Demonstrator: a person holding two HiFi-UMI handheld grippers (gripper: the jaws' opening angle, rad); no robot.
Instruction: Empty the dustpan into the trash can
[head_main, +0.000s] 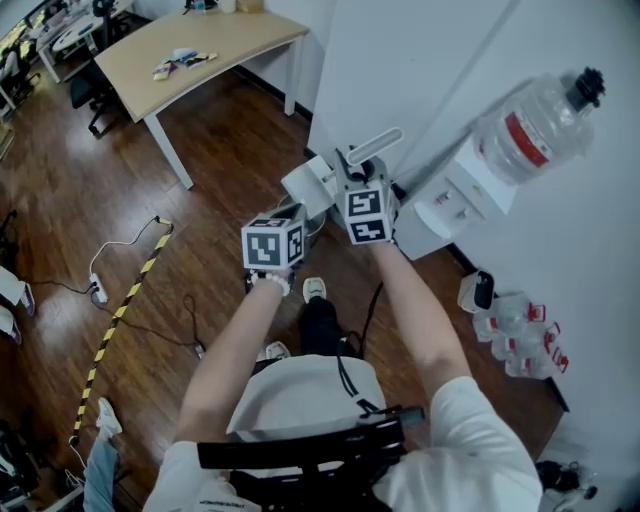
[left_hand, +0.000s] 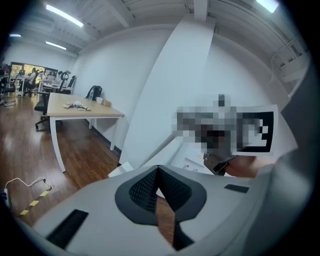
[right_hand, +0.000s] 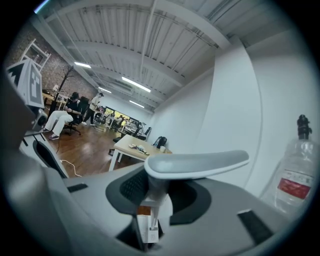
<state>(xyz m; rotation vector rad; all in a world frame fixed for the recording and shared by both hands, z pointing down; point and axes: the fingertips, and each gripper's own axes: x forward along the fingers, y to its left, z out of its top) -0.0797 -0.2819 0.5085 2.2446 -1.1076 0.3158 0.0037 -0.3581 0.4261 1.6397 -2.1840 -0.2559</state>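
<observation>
The right gripper clamped the dustpan by its stem, handle toward the wall. The left gripper was closed and empty, and a water dispenser stood just beside.

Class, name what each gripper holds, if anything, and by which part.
The right gripper holds the dustpan by the stem of its handle, just under the crossbar. The left gripper holds nothing; its jaws are shut.
</observation>
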